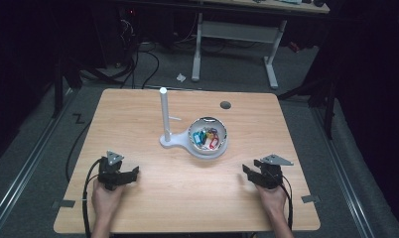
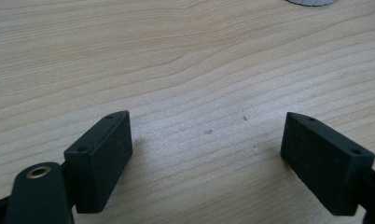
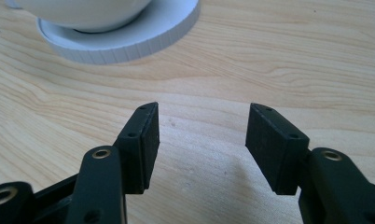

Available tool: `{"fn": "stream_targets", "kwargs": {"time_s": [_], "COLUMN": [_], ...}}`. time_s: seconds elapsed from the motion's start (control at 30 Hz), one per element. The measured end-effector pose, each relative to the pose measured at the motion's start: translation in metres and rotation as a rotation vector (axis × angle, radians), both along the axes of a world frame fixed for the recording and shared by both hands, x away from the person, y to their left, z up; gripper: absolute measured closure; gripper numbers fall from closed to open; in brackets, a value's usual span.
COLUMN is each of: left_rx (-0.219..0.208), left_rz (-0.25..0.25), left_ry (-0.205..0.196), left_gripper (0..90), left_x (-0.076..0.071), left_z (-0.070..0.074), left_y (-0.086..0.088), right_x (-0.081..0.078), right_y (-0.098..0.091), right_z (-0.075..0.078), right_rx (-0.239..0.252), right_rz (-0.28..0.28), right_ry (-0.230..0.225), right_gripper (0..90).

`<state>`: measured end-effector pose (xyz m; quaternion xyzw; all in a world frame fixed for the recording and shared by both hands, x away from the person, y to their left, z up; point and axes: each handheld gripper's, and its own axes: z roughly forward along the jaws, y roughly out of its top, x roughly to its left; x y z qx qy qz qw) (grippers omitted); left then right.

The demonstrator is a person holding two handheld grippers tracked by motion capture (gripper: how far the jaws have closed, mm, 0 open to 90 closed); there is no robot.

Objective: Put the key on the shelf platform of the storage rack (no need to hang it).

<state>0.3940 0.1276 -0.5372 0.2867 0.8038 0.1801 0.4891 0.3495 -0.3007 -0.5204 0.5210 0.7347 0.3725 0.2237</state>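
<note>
Dim room, edges lost in darkness. Light wooden desk (image 1: 138, 208) at centre, round grommet hole (image 1: 225, 105) near its far edge. Grey carpet floor (image 1: 33, 144) around it, metal rails (image 1: 19, 183) along both sides. Second desk with white legs (image 1: 237, 34) behind. Black cables (image 1: 138, 64) trailing over the floor, crumpled paper scrap (image 1: 180, 77) nearby.

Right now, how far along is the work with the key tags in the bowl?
Nothing looks done: the coloured key tags all lie in the white bowl, and the white post beside it carries none. Both the left tongs and right tongs rest open and empty on the table. Everything is left.
</note>
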Motion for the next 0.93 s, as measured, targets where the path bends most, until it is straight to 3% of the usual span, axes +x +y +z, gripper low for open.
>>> {"fn": "stream_targets", "kwargs": {"time_s": [0.63, 0.93], "left_rx": [-0.001, -0.001], "left_rz": [0.001, 0.0], "left_ry": [0.0, 0.0], "left_gripper": [17.0, 17.0], "left_x": [0.0, -0.0001], "left_z": [0.0, 0.0], "left_y": [-0.0001, 0.0001], "right_x": [0.0049, 0.0049], "right_y": [0.0048, 0.0049], "right_z": [-0.0101, -0.0102], "right_rx": [-0.102, -0.103], "right_rz": [-0.012, -0.012], "right_ry": [0.047, 0.047], "right_gripper": [42.1, 41.1]}}
